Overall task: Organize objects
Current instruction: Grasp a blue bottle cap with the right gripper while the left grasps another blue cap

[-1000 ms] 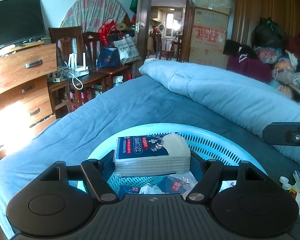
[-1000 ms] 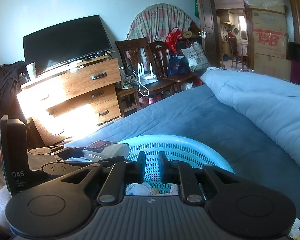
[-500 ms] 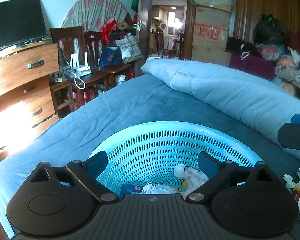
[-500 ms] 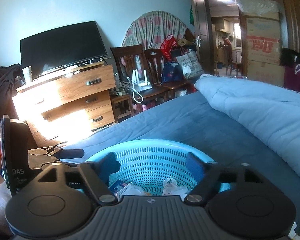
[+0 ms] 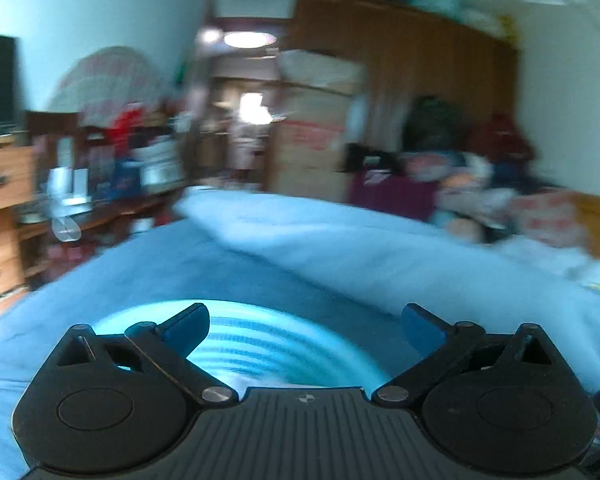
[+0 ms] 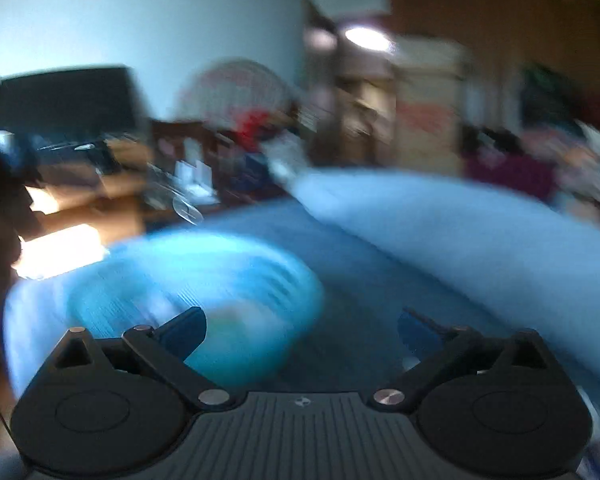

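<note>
Both your claws are opening and empty: left gripper [image 5: 305,326] faces the basket [image 5: 260,344] dead ahead, right gripper [image 6: 302,326] has it ahead-left.

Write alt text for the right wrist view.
The right gripper hangs with its jaws opening and nothing between them, over a blue bedspread. A light blue perforated basket sits ahead to its left. The view is motion-blurred.

Honestly nothing readable here, both views are too smeared. The only hint of print is some red marking on the cardboard box [image 5: 312,136] far ahead of the tool, past the bed, and it's just a blur, can't make out anything.
</note>
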A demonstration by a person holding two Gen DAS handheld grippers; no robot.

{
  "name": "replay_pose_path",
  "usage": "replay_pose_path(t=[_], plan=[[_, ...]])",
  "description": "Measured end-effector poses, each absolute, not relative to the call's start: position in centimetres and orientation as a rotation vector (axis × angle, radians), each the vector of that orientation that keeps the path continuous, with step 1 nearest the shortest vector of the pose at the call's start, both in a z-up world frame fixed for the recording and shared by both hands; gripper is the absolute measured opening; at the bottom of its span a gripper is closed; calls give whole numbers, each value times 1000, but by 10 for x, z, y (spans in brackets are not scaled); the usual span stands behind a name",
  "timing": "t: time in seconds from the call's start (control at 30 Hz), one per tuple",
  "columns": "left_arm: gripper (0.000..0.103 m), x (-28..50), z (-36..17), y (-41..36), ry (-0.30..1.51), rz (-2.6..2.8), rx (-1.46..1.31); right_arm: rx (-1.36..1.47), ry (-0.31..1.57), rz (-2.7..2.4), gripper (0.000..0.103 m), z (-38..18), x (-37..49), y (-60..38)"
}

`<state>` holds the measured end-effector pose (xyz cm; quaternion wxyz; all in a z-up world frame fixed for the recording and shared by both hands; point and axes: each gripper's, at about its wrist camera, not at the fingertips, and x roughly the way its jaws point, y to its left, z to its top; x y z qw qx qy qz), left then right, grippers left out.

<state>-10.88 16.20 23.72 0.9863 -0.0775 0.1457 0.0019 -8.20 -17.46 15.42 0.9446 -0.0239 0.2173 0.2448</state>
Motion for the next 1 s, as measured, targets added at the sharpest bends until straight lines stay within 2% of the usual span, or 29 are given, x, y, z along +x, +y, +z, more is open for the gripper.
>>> replay_pose_path(t=[0.07,0.17,0.33,0.53,0.73,0.77,0.8,1.0], plan=[[103,-115,231,131,291,-98,-148,10,535,380,102,122,-84,-231],[103,-114,209,90,335,-193,-131,99,578,106,101,88,-84,-320],[103,-98,173,41,451,-259,-99,205,549,-213,99,57,-70,-434],[103,-78,157,7,497,-290,-47,474,507,-255,101,14,-35,-504],[103,-75,149,-9,541,-308,15,539,511,55,103,4,18,-481],[103,-76,149,-10,544,-306,21,512,532,111,101,3,24,-468],[103,-74,150,-11,547,-304,24,465,568,167,95,2,29,-450],[103,-81,153,-7,556,-295,17,222,608,498,94,19,1,-338]])
